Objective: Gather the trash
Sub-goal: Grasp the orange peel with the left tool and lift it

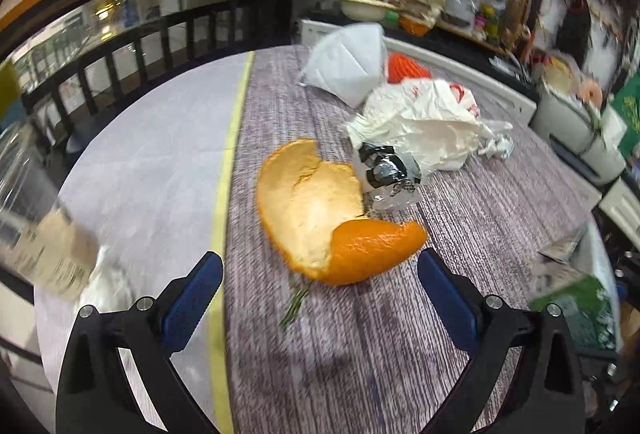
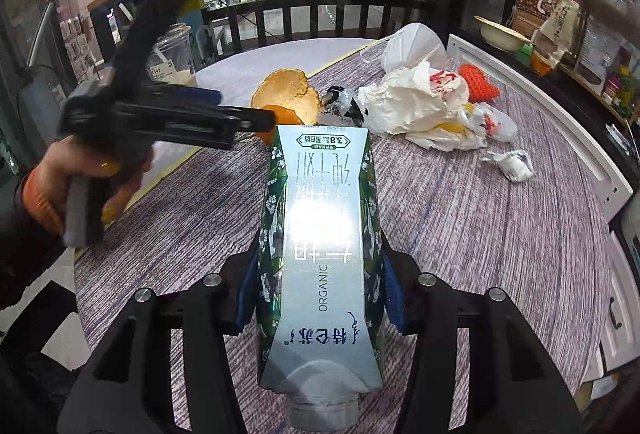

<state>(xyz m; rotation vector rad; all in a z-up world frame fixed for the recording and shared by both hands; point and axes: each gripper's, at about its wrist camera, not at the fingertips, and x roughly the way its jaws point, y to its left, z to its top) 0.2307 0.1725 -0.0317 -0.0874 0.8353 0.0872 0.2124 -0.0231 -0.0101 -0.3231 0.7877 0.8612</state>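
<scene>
Orange peel just ahead of left gripper, jaws spread, empty. Right gripper squeezes milk carton. Next: close on peel.

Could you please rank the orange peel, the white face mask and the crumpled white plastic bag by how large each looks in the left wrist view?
1. orange peel, though it lies nearest the camera, so its lead is unsure.
2. crumpled white plastic bag.
3. white face mask, farthest away.
</scene>
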